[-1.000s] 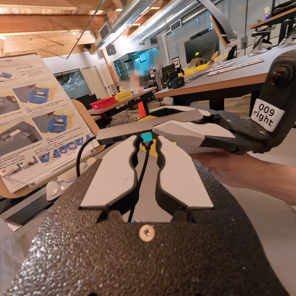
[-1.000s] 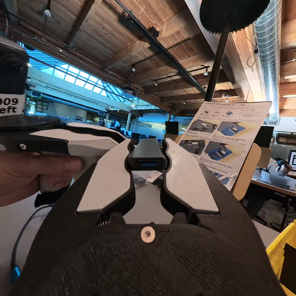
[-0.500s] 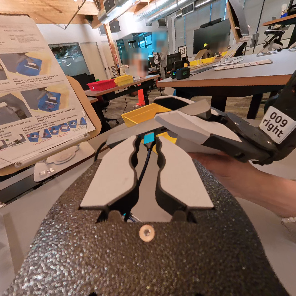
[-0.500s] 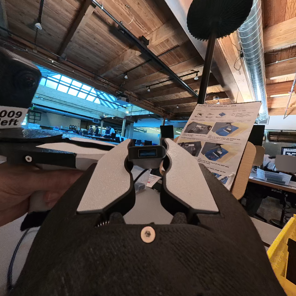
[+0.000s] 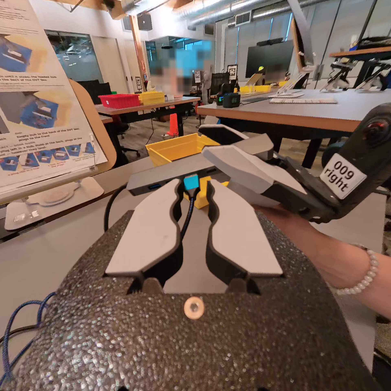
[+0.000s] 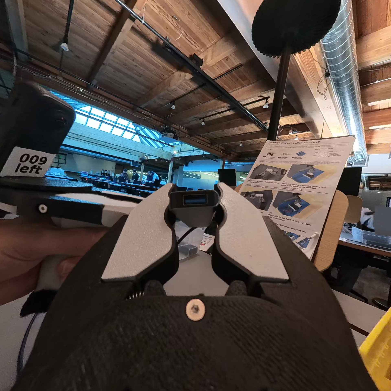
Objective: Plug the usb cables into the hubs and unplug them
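Note:
My right gripper (image 6: 194, 190) is shut on one end of a slim grey USB hub (image 6: 194, 203) and holds it in the air above the table. In the left wrist view the hub (image 5: 165, 171) lies crosswise in front of my left gripper (image 5: 193, 184). A USB cable's light-blue plug (image 5: 191, 183) sits in a port on the hub's side. Its dark braided cable (image 5: 188, 213) runs back between my left fingers (image 5: 152, 222). The left jaws stand apart, with a gap on each side of the plug. A blue port shows on the hub's end.
A yellow bin (image 5: 175, 148) stands just behind the hub. An instruction sheet on a wooden stand (image 5: 42, 127) is at the left and also shows in the right wrist view (image 6: 296, 190). The hub's black lead (image 5: 108, 203) and loose blue cable (image 5: 12, 317) hang toward the grey table (image 5: 53, 254). Only a small space, under 4 cm, lies between the two pairs of fingers.
My left jaws were shut on the plug and have opened, leaving the plug in the hub. Both grippers have tilted and drifted a little; the right still holds the hub.

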